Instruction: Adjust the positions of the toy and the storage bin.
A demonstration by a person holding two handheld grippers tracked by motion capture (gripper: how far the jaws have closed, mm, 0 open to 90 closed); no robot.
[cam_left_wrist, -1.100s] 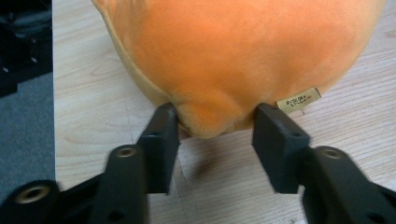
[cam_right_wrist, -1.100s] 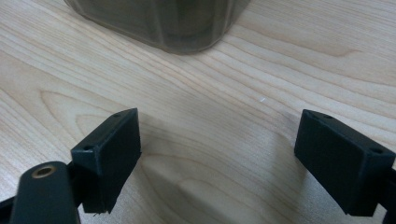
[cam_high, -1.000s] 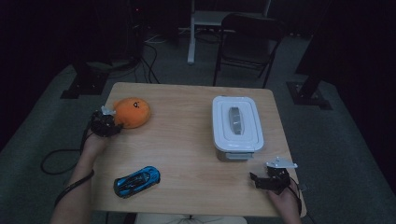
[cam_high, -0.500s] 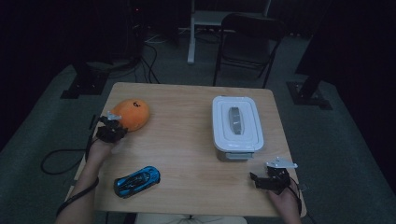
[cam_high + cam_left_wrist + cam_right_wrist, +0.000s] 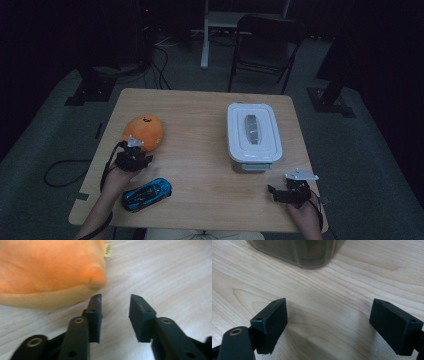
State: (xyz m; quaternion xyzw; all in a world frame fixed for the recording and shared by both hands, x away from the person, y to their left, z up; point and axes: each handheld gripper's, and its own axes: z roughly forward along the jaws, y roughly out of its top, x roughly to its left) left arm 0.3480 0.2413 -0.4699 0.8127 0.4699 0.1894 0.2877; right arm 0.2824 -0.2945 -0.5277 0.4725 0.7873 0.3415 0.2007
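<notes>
Left hand-held gripper (image 5: 115, 312) jaws just opening, narrow gap, nothing between, beside orange plush (image 5: 50, 272)

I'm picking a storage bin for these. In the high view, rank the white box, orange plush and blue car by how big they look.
1. white box, clearly largest.
2. orange plush.
3. blue car, about as long as the plush but slimmer; it also lies nearer the camera, so this last ranking is unsure.

Plush toy (image 5: 144, 131) at table (image 5: 200, 107) left; toy car (image 5: 147, 193) nearer, at front-left; lidded container (image 5: 252, 133) at right.
</notes>
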